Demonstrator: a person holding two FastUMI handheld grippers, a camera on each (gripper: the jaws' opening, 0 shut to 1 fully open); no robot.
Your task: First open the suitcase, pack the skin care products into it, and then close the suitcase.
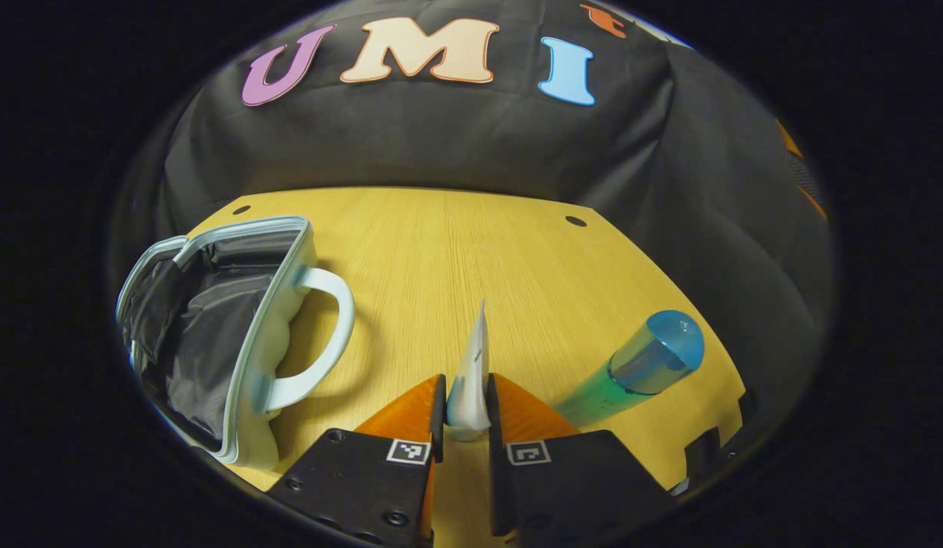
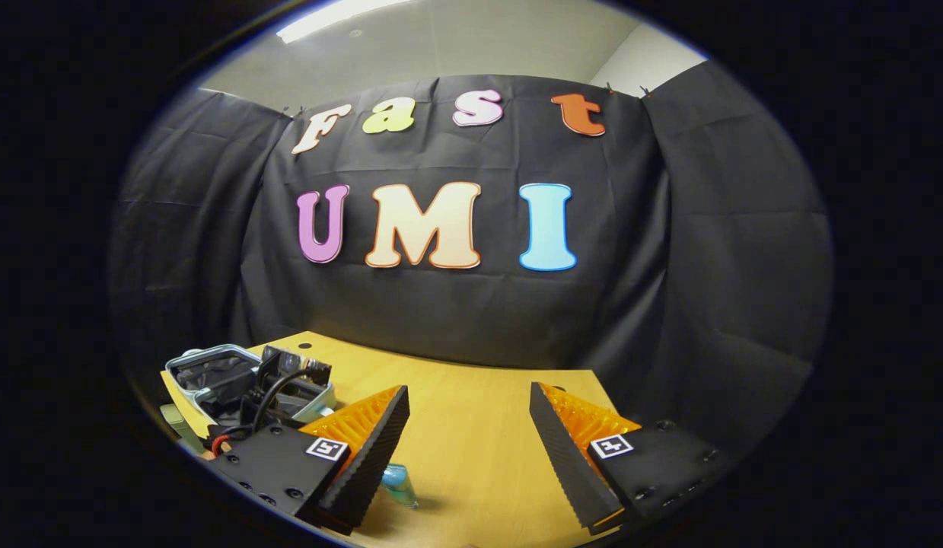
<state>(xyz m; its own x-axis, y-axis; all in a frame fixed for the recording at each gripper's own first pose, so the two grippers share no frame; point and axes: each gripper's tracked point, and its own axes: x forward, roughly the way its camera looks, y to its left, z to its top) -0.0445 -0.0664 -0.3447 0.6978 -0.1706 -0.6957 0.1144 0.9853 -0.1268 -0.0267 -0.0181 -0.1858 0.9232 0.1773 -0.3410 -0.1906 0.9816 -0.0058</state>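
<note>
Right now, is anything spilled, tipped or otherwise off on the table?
Nothing spilled. The green bottle with the blue cap lies on its side on the table, not yet packed. The suitcase is open; the left gripper holds a white tube.

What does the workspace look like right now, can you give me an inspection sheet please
Surface: wooden table, bare in the middle.
Job's things: suitcase lies open, dark lining showing; white tube held; blue-capped bottle lies on the table.
Clutter: nothing seen.
Grippers: left hand-held gripper shut on the tube; right hand-held gripper open above the table.
Cables: black and red cables on the left gripper's body.
Surroundings: black cloth wall.
</note>
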